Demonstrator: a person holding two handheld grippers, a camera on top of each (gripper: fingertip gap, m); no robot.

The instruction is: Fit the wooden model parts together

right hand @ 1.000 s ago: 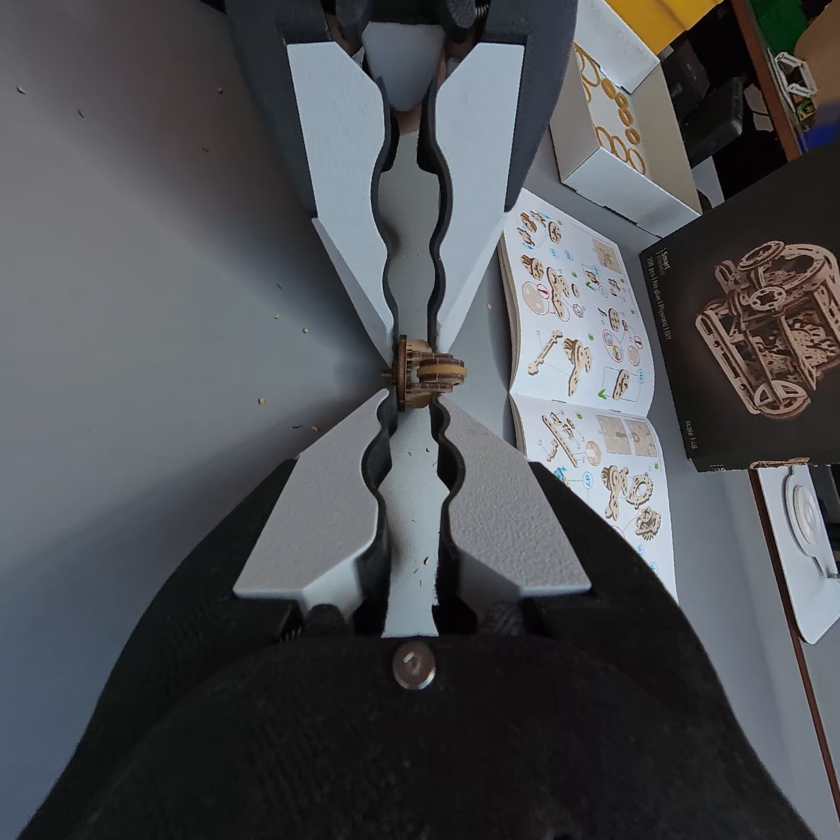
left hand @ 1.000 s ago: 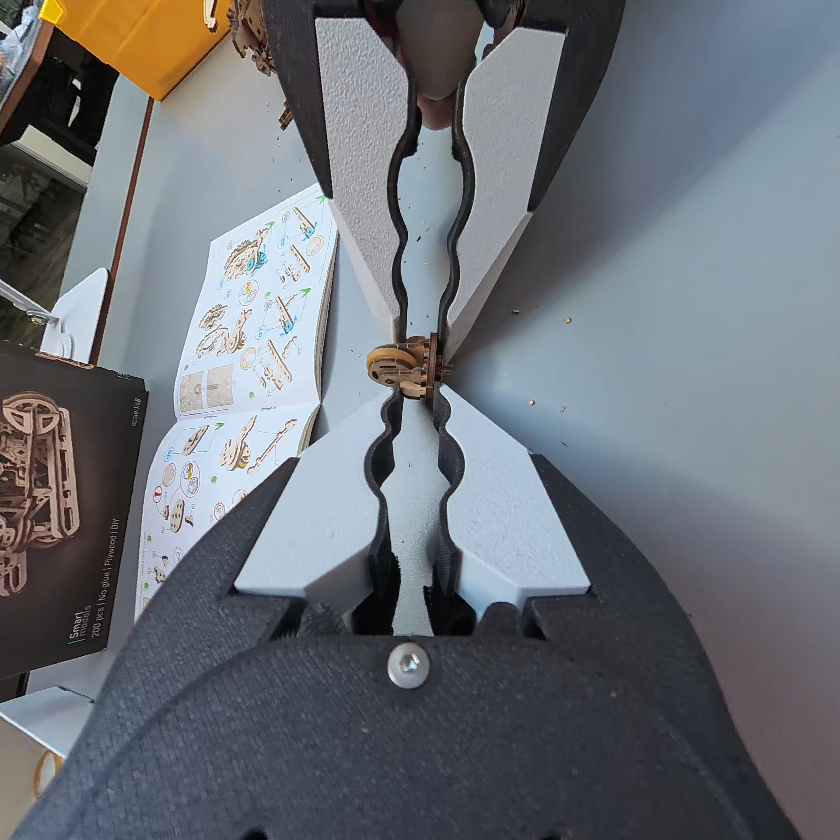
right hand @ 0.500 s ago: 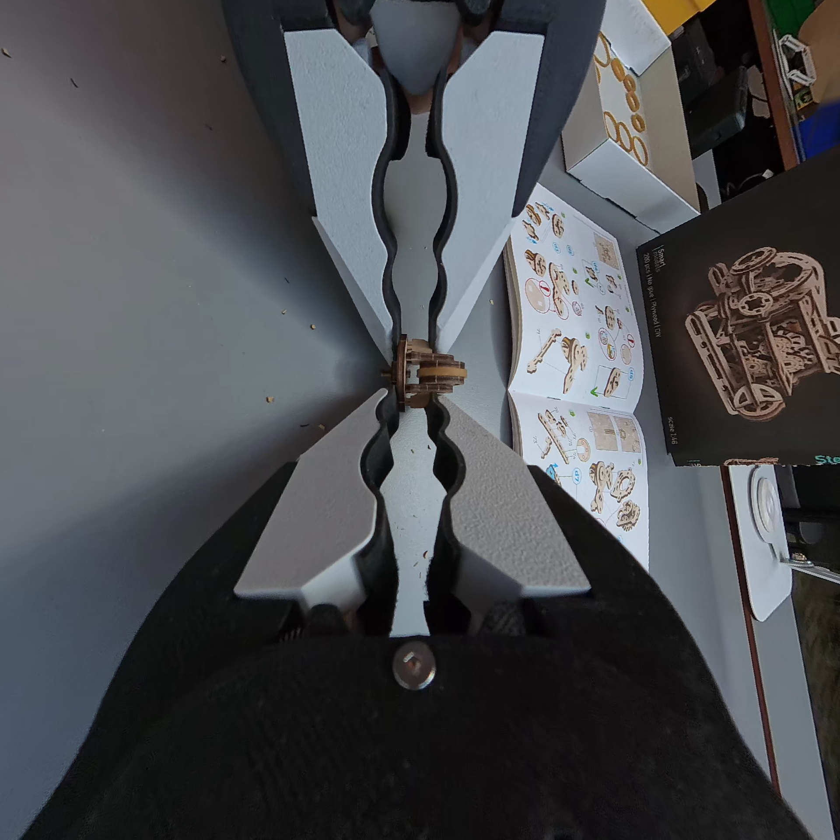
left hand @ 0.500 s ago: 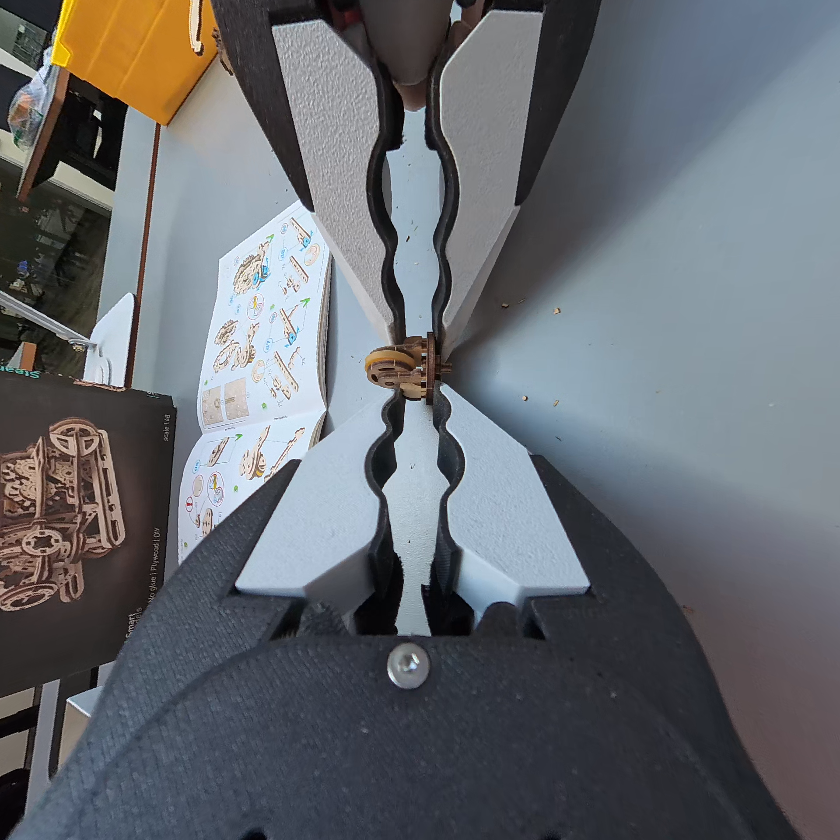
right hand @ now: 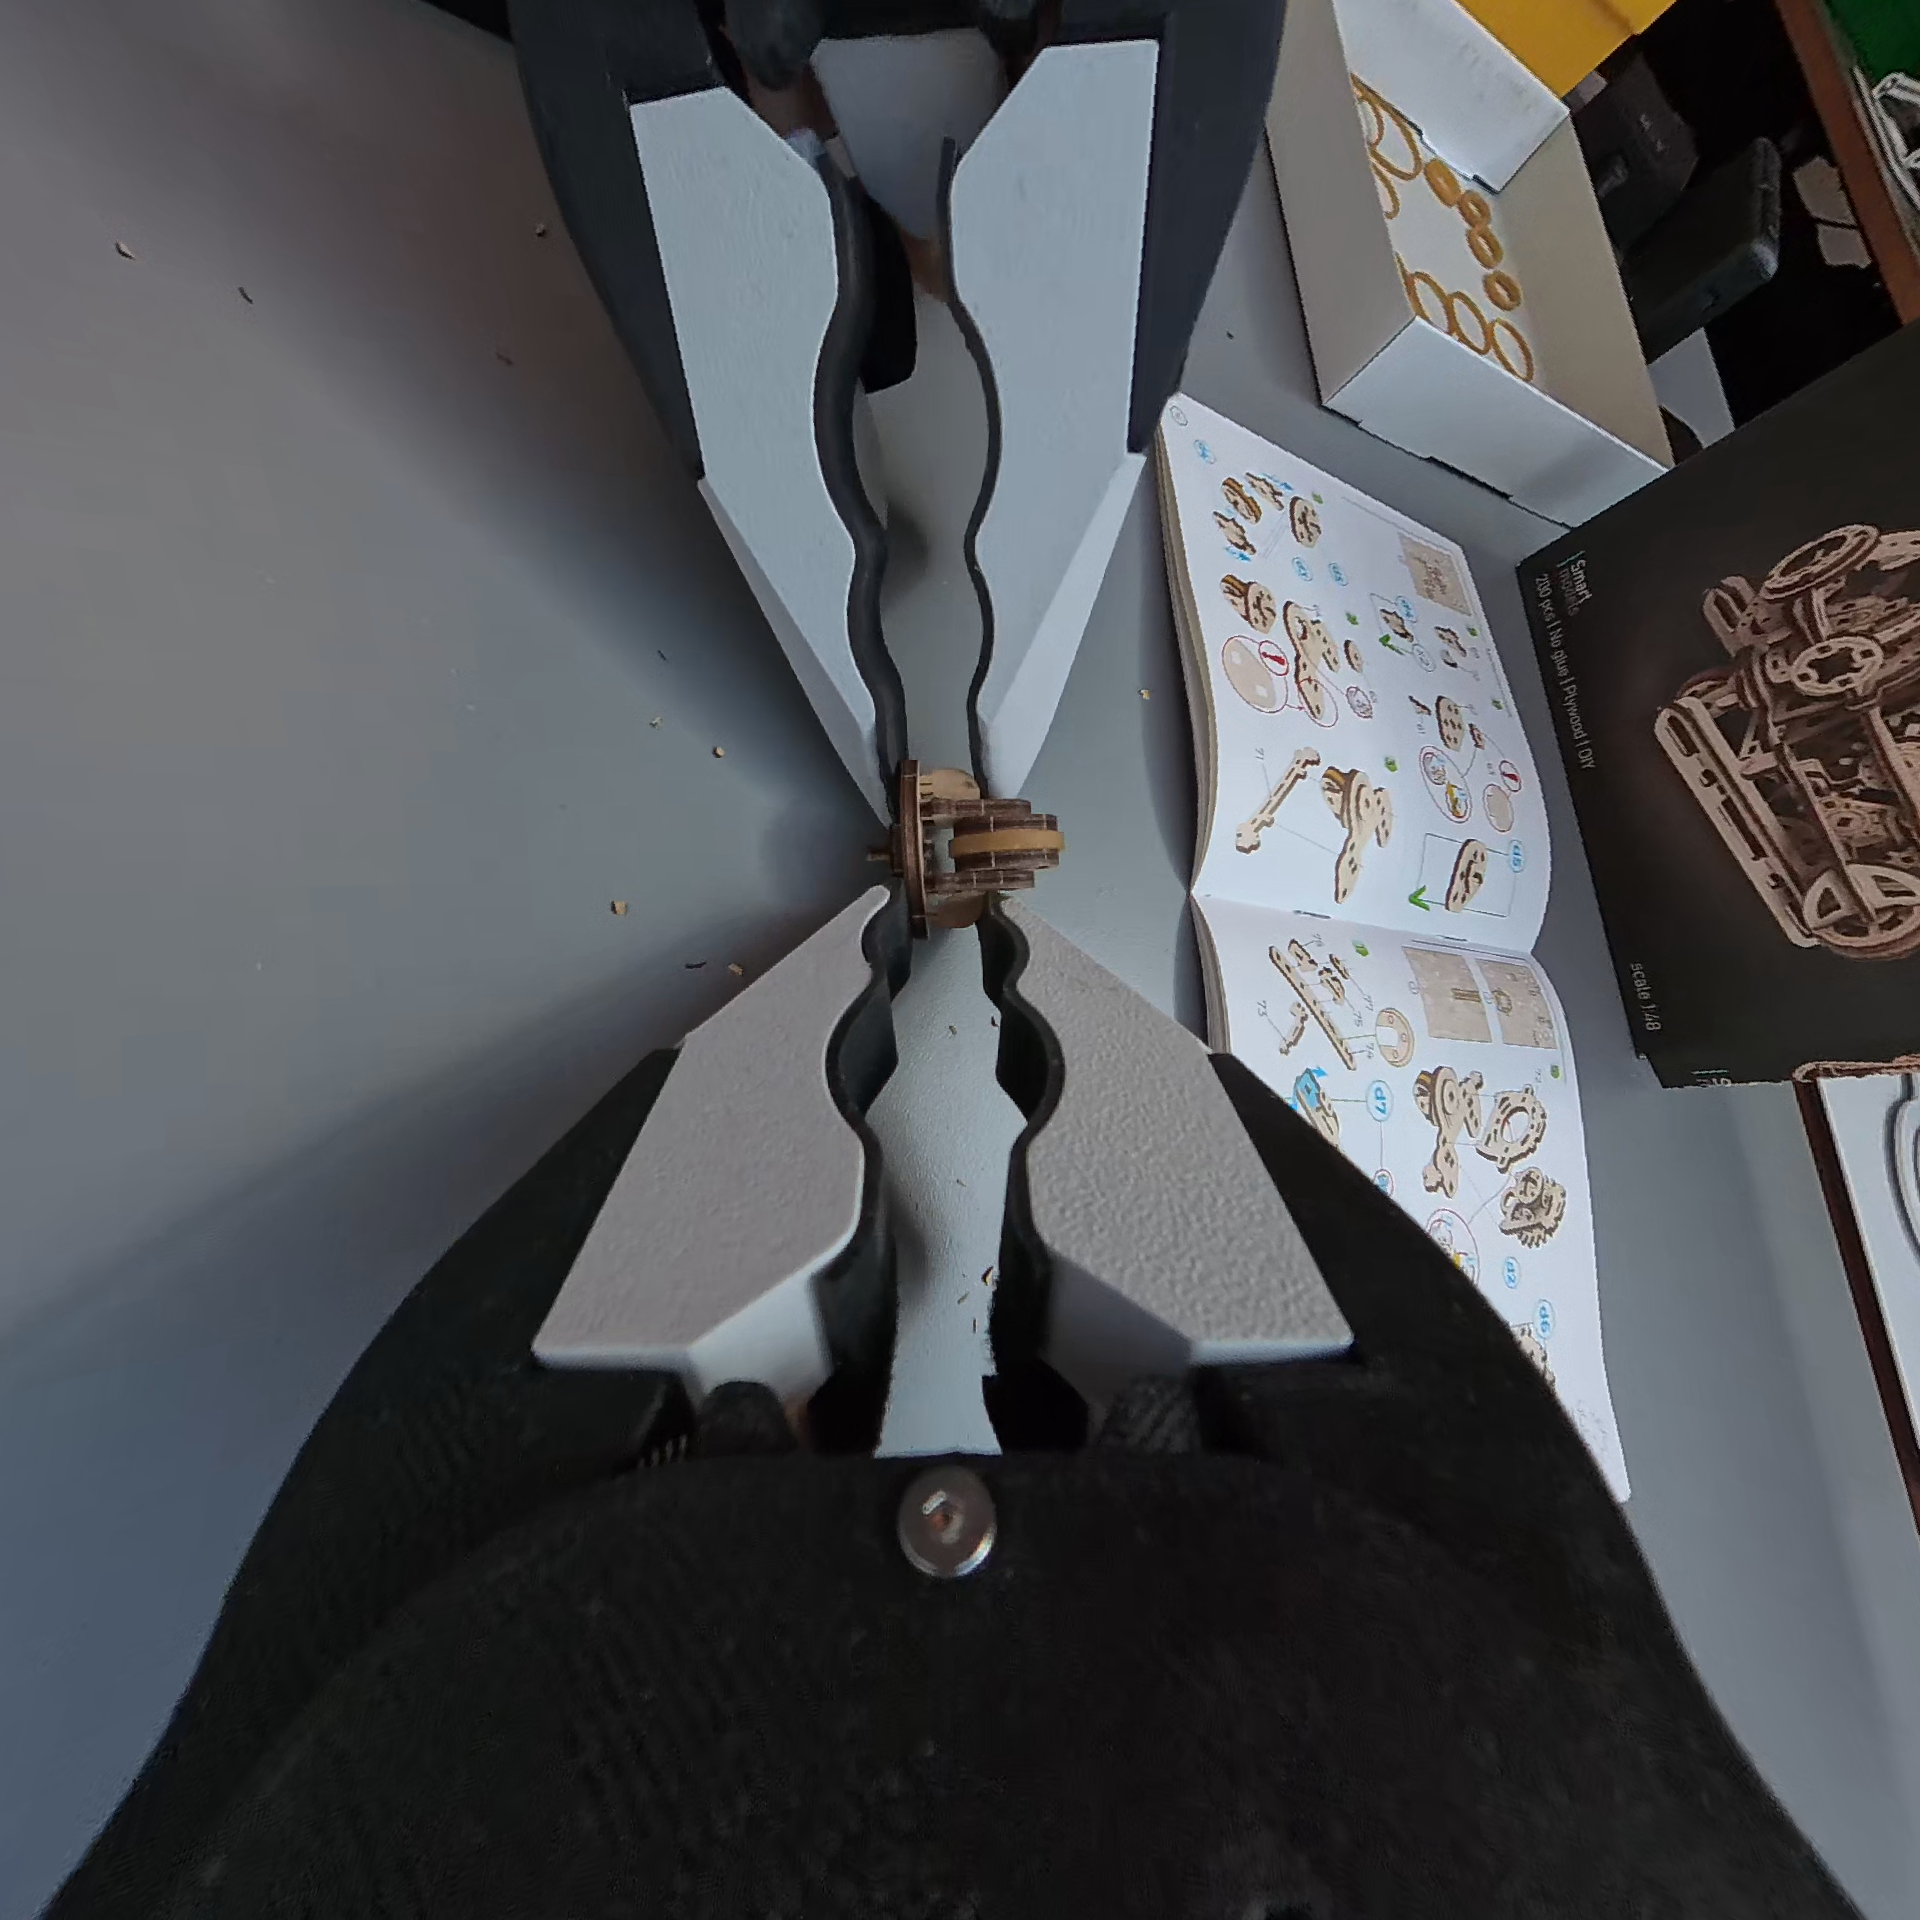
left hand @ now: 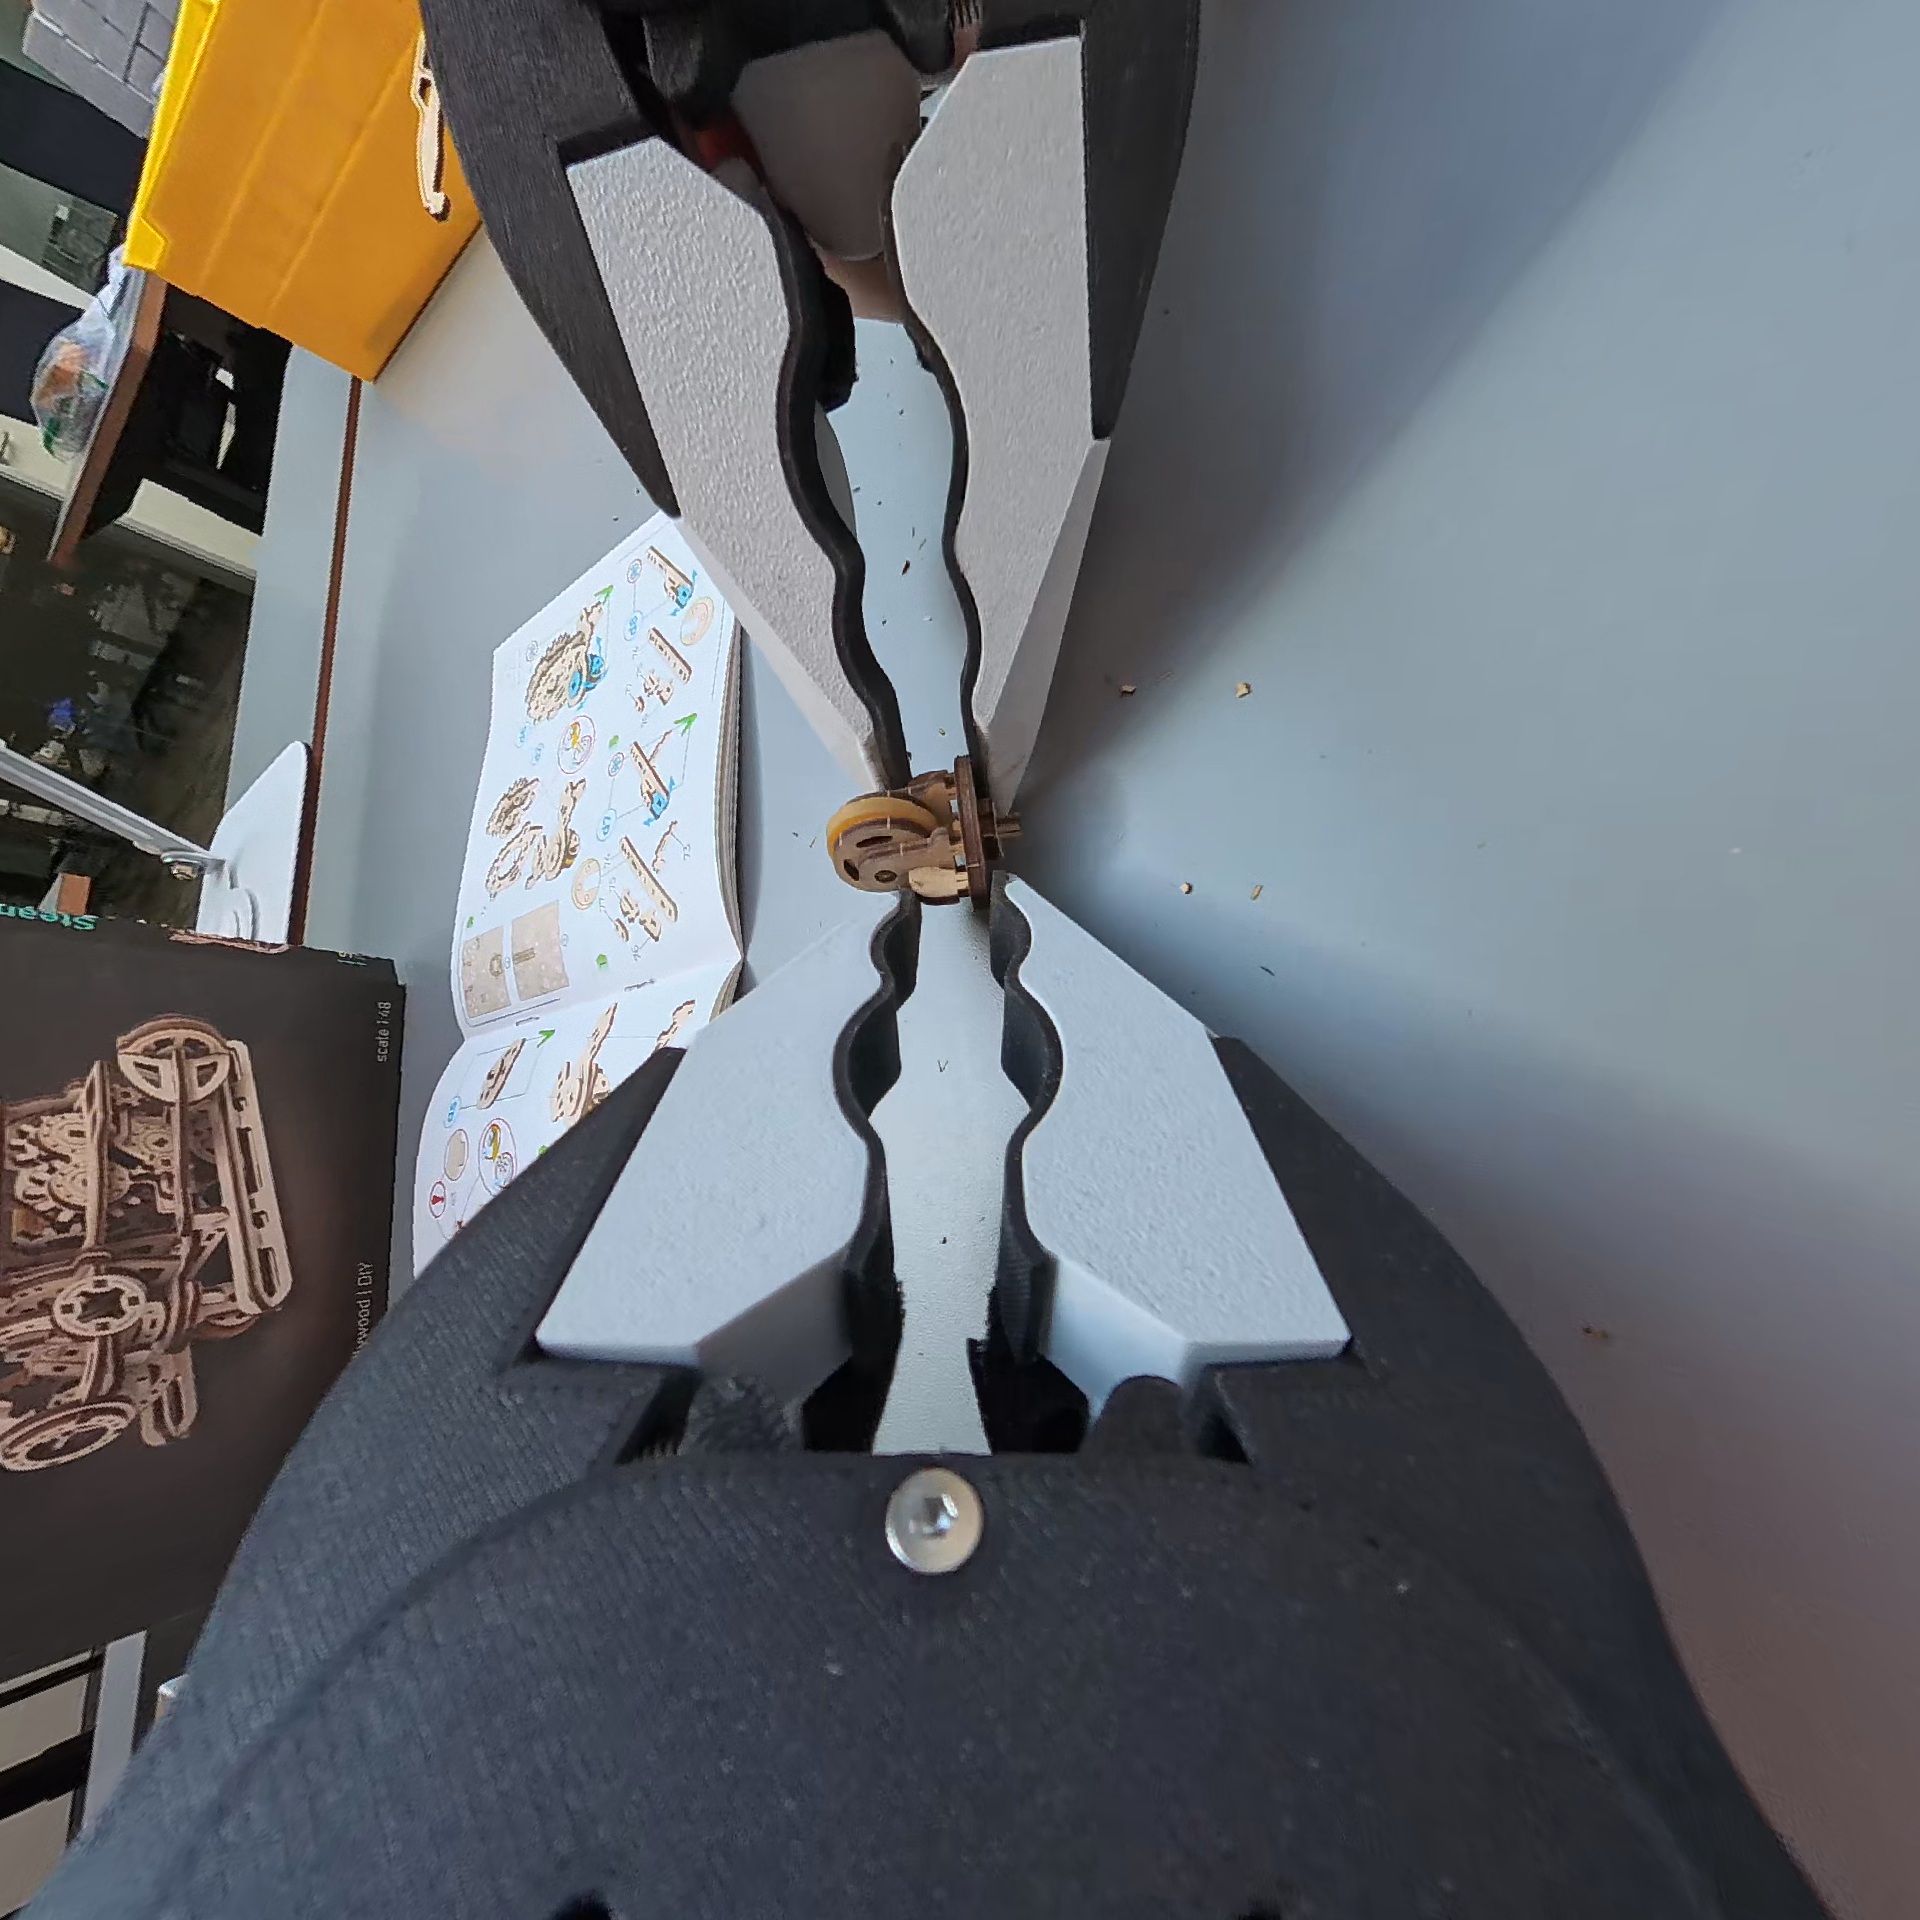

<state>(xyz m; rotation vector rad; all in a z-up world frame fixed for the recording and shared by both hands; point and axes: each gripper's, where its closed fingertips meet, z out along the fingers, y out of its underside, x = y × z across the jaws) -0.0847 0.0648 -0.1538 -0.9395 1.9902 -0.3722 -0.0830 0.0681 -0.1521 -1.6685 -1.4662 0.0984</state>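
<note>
A small wooden assembly, a dark round disc with a tan wheel-like part pegged on its side, hangs above the grey table. My left gripper comes from below in the left wrist view and is shut on its lower edge. My right gripper comes from the top, tip to tip with it, and is shut on the upper edge. In the right wrist view the assembly sits between my right gripper below and my left gripper above. The wheel part sticks out toward the booklet.
An open instruction booklet lies beside the grippers, with a black model box past it. A white box with wooden rings and a yellow box stand farther off. Wood crumbs dot the table. Less than 4 cm separates the two grippers' tips.
Both grippers keep their hold on the assembly. The pair has shifted and tilted a little over the table, so the booklet and boxes sit differently in both views.
</note>
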